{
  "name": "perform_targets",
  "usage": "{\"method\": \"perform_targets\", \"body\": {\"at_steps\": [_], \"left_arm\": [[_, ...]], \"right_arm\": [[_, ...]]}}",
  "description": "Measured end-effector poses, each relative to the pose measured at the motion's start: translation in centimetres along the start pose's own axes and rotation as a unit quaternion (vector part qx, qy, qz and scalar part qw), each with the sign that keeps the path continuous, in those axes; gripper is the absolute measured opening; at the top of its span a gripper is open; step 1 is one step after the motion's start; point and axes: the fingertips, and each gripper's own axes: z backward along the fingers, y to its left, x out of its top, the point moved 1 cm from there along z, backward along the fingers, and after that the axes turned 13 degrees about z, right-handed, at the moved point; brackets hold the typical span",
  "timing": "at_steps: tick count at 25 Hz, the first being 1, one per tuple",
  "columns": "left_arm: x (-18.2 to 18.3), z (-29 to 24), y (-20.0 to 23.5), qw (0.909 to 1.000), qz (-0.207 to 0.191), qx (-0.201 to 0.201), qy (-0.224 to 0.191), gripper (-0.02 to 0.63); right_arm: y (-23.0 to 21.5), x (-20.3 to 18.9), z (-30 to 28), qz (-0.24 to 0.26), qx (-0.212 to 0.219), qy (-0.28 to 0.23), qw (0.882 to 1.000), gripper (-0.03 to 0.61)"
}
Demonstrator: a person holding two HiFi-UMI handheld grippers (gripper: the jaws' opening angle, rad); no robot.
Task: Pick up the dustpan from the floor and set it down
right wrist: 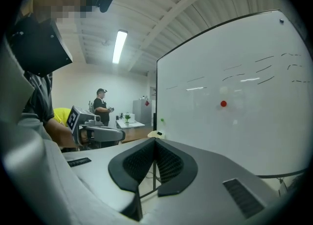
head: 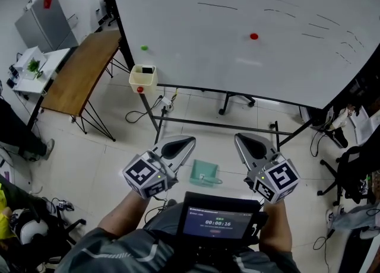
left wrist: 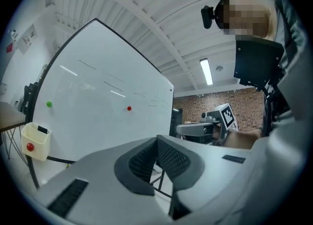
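Note:
In the head view a small green dustpan (head: 204,172) lies flat on the pale tiled floor, between and below both grippers. Neither gripper touches it. My left gripper (head: 184,142) is held level above the floor, left of the dustpan, jaws shut with nothing between them. My right gripper (head: 242,140) is held level to the dustpan's right, also shut and empty. The left gripper view has the left gripper (left wrist: 157,139) with pads pressed together and the right gripper (left wrist: 200,129) beyond. The right gripper view has the right gripper (right wrist: 155,141) closed, with the left gripper (right wrist: 99,132) off to the side.
A large whiteboard (head: 237,22) on a black wheeled stand (head: 225,126) stands just ahead, with a cream box (head: 143,76) clipped at its left. A wooden table (head: 80,73) stands at the left. Cables (head: 169,102) trail on the floor. Office chairs (head: 347,171) sit at the right. A person (right wrist: 101,105) stands far back.

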Motion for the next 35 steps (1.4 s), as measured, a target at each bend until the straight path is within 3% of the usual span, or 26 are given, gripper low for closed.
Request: {"method": "perform_targets", "body": {"at_steps": [6, 12, 17, 25, 35], "left_arm": [[-0.2, -1.6, -1.1, 0.9992, 0.027, 0.029, -0.005, 0.031], [-2.0, -3.0, -3.8, 0.9982, -0.008, 0.06, 0.003, 0.031], [-3.0, -1.3, -5.6, 0.9939, 0.002, 0.11, -0.009, 0.031], [-3.0, 7.4, -9.9, 0.9953, -0.005, 0.09, -0.034, 0.031], [-4.1, 26.0, -13.8, 0.9978, -0.018, 0.051, -0.039, 0.031]], "right_arm": [[-2.3, 0.2, 2.5, -0.005, -0.031, -0.004, 0.999, 0.014], [-3.4, -2.0, 5.2, -0.019, 0.012, -0.014, 1.0, 0.014], [-2.1, -3.2, 6.4, -0.019, 0.049, -0.025, 0.998, 0.014], [6.5, -0.5, 8.3, -0.001, 0.05, -0.03, 0.998, 0.014], [23.3, 3.4, 11.9, -0.014, -0.029, -0.006, 0.999, 0.014]]}}
